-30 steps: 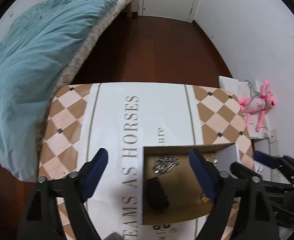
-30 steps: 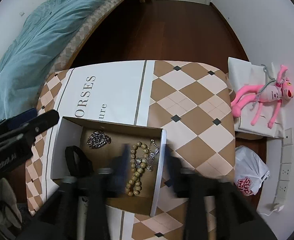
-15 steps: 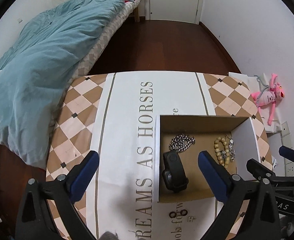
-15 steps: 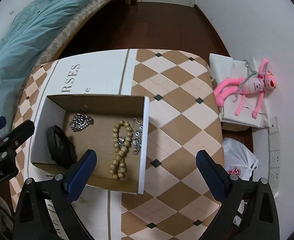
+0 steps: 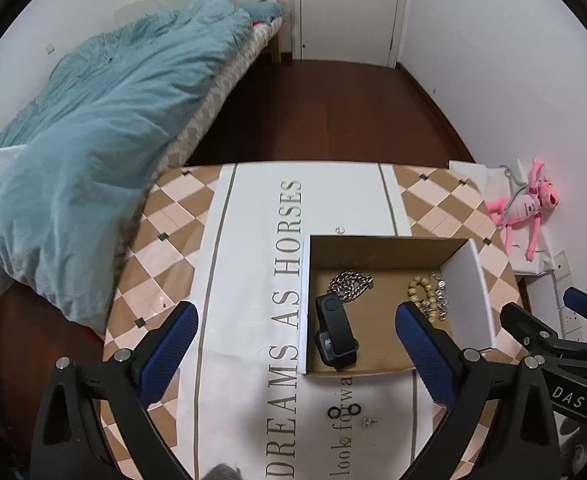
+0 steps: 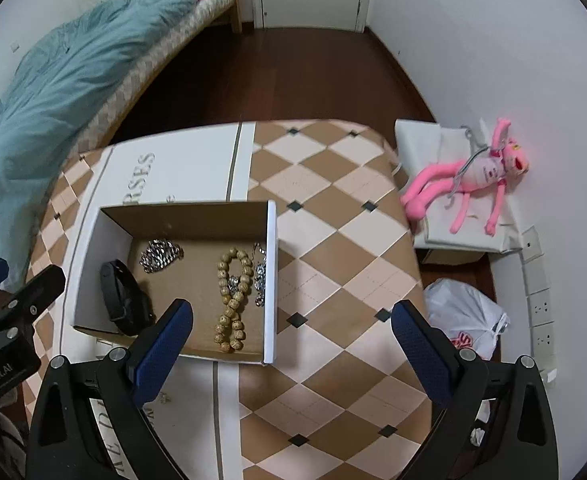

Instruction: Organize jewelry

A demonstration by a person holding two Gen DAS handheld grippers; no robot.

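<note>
An open cardboard box [image 5: 469,280] [image 6: 271,280] sits on the table. Inside lie a black smartwatch [image 5: 335,332] [image 6: 121,296], a silver chain [image 5: 349,285] [image 6: 160,255], a wooden bead bracelet [image 5: 423,298] [image 6: 233,296] and a small silver piece [image 6: 259,276] by the right wall. Small dark rings [image 5: 343,411] and a tiny charm [image 5: 368,423] lie on the cloth in front of the box. My left gripper [image 5: 293,344] is open and empty, held above the box's left front. My right gripper [image 6: 291,340] is open and empty above the box's right front corner.
The table carries a checked cloth with a white lettered band [image 5: 261,248]. A bed with a blue duvet [image 5: 73,152] runs along the left. A pink plush toy [image 6: 473,180] lies on a white bag at right, with a plastic bag [image 6: 465,320] on the floor below.
Both grippers have drawn back and risen from the box. The right gripper, blurred and narrow a second ago, now stands wide open. The rings in front of the box have come into view.
</note>
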